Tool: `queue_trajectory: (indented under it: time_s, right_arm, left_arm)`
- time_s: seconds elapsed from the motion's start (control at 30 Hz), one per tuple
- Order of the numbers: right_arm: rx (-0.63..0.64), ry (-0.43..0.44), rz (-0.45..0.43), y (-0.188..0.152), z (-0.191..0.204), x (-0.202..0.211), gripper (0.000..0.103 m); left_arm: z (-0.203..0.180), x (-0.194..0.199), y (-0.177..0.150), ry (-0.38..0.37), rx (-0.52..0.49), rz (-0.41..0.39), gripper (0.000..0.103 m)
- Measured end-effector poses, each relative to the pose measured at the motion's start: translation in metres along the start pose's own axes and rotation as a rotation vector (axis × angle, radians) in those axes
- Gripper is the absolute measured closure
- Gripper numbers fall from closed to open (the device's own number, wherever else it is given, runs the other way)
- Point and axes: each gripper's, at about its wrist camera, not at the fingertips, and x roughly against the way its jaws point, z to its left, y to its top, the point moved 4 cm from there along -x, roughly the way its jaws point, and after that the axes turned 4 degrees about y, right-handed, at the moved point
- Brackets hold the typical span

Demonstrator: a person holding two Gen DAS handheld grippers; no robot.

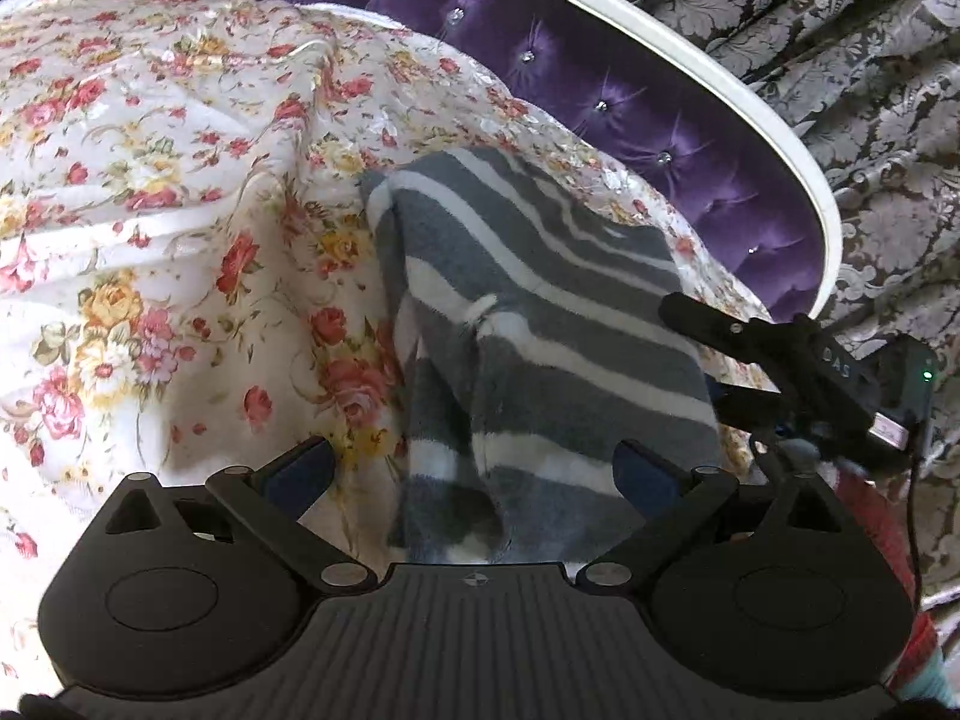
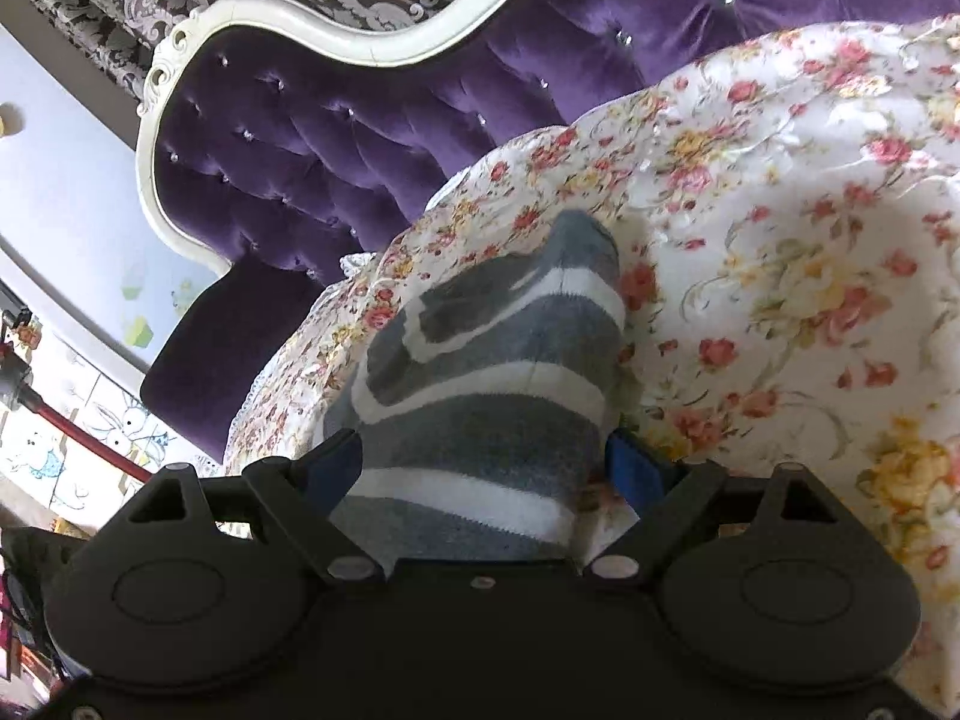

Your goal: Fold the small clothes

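A grey sock with white stripes [image 1: 540, 324] lies on the floral bedspread [image 1: 180, 180]. My left gripper [image 1: 474, 471] is open, its blue-padded fingers wide apart on either side of the sock's near end. My right gripper [image 1: 714, 360] shows at the sock's right edge in the left wrist view. In the right wrist view the sock [image 2: 498, 384] runs away from me between the fingers of my right gripper [image 2: 486, 465], which stand open and close to the sock's sides. I cannot tell whether the pads touch it.
A purple tufted headboard [image 1: 660, 120] with a white frame [image 2: 360, 48] stands behind the bed. Patterned grey curtains [image 1: 840, 60] hang beyond it. The bedspread's edge [image 2: 288, 384] drops off at the left in the right wrist view.
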Motion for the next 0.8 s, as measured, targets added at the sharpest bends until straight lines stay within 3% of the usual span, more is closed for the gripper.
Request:
queue_trajectory:
  time_s: [0.33, 0.63, 0.7, 0.8]
  right_arm:
    - [-0.003, 0.019, -0.013, 0.004, 0.000, -0.005, 0.012]
    - [0.008, 0.024, -0.005, 0.000, -0.001, 0.002, 0.012]
    - [0.014, 0.025, -0.002, 0.000, -0.001, 0.002, 0.012]
    - [0.021, 0.026, -0.003, 0.001, 0.001, 0.000, 0.012]
  left_arm:
    - [-0.002, -0.002, 0.006, -0.014, -0.007, -0.013, 0.003]
    - [-0.007, 0.006, -0.005, -0.111, 0.013, 0.050, 0.003]
    - [-0.007, -0.001, -0.007, -0.111, 0.022, 0.091, 0.003]
    - [-0.008, -0.005, -0.008, -0.101, 0.025, 0.085, 0.003]
